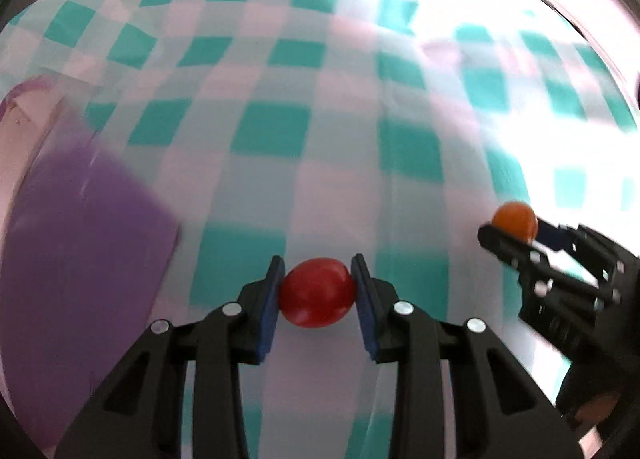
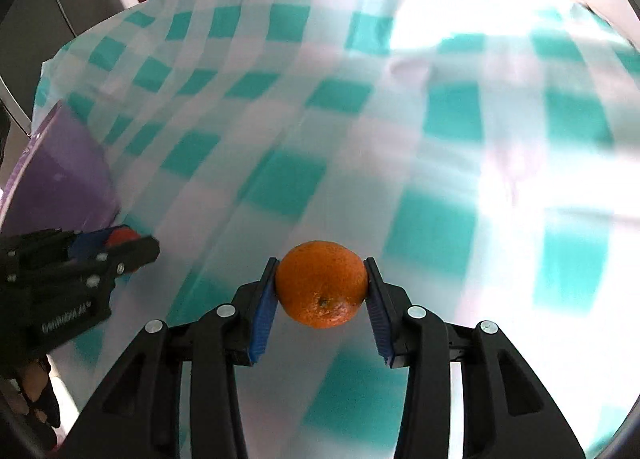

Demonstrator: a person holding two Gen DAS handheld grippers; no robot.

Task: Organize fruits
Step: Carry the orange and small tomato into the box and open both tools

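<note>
My left gripper [image 1: 318, 291] pinches the red fruit [image 1: 316, 293], right gripper [image 2: 322, 285] the orange [image 2: 321, 284] — round, slick skins could squirt out mid-carry.

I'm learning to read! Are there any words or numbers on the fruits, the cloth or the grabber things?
Left gripper, on its black side: a short line of white lettering, upside down and too blurred to read.
Red fruit: no words.
Orange: no words.
Checked tablecloth: no words.
Purple container: no words visible.
</note>
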